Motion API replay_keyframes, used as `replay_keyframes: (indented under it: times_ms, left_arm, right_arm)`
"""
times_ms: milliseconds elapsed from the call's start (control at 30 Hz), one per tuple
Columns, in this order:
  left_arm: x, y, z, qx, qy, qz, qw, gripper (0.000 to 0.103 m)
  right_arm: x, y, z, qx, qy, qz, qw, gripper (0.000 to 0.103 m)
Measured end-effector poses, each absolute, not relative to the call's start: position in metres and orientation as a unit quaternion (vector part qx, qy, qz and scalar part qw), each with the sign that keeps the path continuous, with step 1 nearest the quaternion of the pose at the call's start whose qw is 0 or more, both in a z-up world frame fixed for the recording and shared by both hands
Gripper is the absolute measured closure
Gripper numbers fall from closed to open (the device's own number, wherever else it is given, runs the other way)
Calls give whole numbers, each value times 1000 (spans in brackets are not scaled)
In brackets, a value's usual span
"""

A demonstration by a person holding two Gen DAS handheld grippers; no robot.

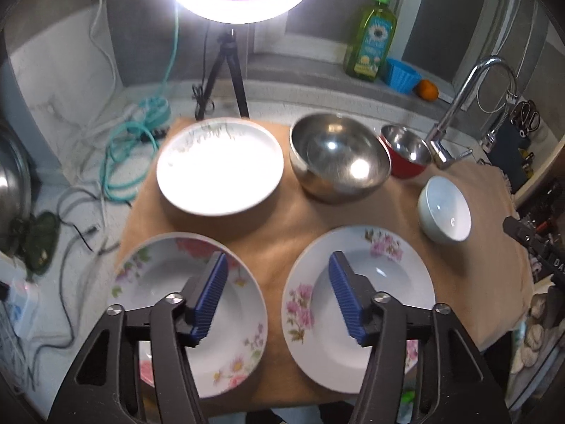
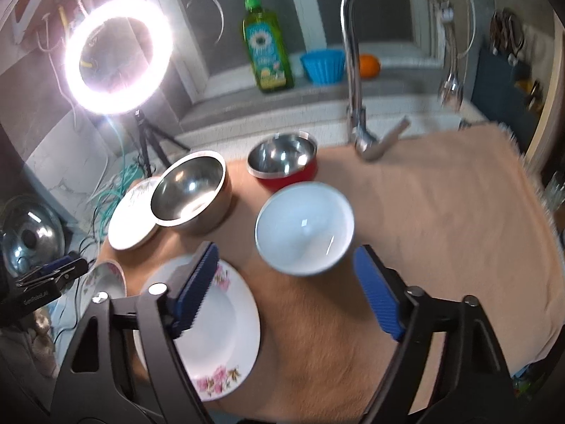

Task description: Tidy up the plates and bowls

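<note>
On the tan cloth, two floral plates lie side by side at the front, one on the left and one on the right. Behind them are a white plate, a large steel bowl, a red bowl and a small white bowl. My left gripper is open above the gap between the floral plates, holding nothing. My right gripper is open just in front of the white bowl, and its pads are not pressing on the bowl.
A ring light on a tripod stands at the back left, with loose cables and a pot lid beside the cloth. A faucet rises behind the bowls. A soap bottle, a blue cup and an orange sit on the sill.
</note>
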State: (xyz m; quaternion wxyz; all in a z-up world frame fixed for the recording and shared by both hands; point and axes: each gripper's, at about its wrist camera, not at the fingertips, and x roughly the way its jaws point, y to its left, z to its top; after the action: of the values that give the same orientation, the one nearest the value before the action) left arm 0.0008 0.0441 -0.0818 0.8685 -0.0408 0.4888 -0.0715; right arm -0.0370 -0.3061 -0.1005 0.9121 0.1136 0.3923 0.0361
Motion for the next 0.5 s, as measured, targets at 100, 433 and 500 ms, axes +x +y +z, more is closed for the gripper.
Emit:
replay_keyframes:
  times_ms: [100,433,500]
  left_arm:
    - [0,48,-97,-57,513,-86,852,60]
    - [-11,38,-124,-57,560,-133,816,79]
    - [-19,38,-129,-62,568,-133,810,80]
  right_arm:
    - [-39,-307,-115,119,416,53,900,30]
    - [-37,-298,-169,174,496,101,845,48]
    - [-35,-295,-176,175,506,107,838,52]
